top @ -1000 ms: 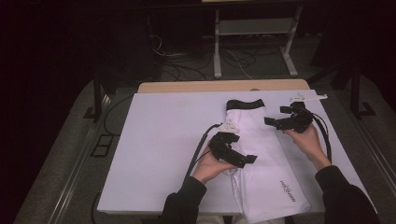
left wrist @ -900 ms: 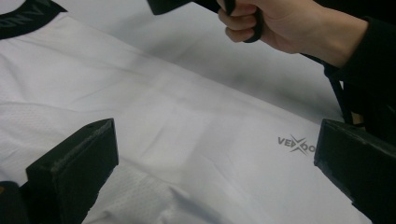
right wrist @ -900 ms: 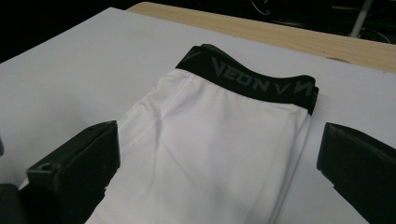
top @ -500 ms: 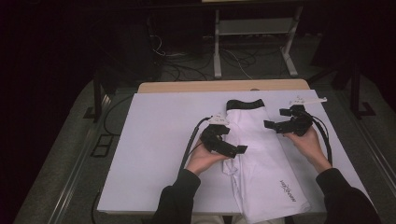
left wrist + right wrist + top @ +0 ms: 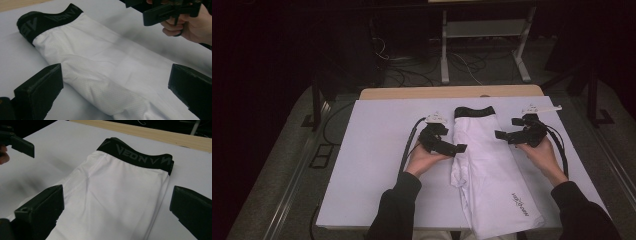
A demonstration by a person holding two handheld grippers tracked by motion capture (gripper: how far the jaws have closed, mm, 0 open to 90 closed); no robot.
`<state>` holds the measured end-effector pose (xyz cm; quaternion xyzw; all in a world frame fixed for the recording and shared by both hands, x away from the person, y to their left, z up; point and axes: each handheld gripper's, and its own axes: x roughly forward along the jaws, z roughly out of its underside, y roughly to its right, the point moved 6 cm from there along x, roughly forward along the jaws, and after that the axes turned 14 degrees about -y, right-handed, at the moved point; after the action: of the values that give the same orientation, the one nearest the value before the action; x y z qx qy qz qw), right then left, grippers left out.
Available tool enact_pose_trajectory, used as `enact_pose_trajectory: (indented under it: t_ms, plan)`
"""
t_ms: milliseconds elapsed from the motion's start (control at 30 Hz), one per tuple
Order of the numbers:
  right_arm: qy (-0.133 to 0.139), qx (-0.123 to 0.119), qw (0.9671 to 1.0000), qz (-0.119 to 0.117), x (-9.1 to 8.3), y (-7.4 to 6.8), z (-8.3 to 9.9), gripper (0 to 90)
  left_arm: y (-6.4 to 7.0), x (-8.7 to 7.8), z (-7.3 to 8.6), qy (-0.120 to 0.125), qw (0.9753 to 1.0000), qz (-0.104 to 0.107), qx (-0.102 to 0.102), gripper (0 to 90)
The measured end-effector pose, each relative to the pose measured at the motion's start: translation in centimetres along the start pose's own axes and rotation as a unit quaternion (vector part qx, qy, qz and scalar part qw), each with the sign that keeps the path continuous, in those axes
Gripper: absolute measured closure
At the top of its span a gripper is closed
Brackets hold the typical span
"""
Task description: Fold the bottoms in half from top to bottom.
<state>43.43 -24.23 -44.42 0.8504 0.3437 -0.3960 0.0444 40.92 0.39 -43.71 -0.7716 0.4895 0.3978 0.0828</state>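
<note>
White sports pants [image 5: 487, 170] with a black lettered waistband [image 5: 474, 111] lie folded lengthwise on the white table cover [image 5: 372, 160], waistband at the far end. My left gripper [image 5: 456, 148] is open at the pants' left edge, with the cloth [image 5: 105, 67] lying between its wide-apart jaws [image 5: 115, 82]. At the pants' right side, near the waistband [image 5: 140, 157], my right gripper [image 5: 503, 135] is also open, its jaws [image 5: 116, 205] spread over the cloth and holding nothing. The left gripper view has the other gripper [image 5: 162, 13] at top right.
A wooden table edge [image 5: 452, 92] runs along the far side. Behind it on the dark floor are loose cables [image 5: 462, 62] and a metal stand [image 5: 484, 35]. The pants' hem end [image 5: 517, 220] hangs near the front edge. Black cables [image 5: 409, 142] trail from both grippers.
My left gripper has moved away from the person, up along the pants' left edge toward the waistband. The right gripper has hardly moved.
</note>
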Motion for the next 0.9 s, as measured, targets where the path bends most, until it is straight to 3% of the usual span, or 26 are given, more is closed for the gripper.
enact_pose_trajectory:
  t_ms: [267,900]
  plan:
    - [0.0,0.001,1.0,-0.002,0.1,0.0,0.0,0.0,-1.7,-0.2,-0.3,-0.002,0.9999,-0.008,-0.009,0.0]
    - [-0.003,0.006,0.9999,-0.01,0.2,0.1,-0.1,0.0,-4.0,-0.1,-1.5,-0.008,0.9993,-0.012,-0.034,0.0]
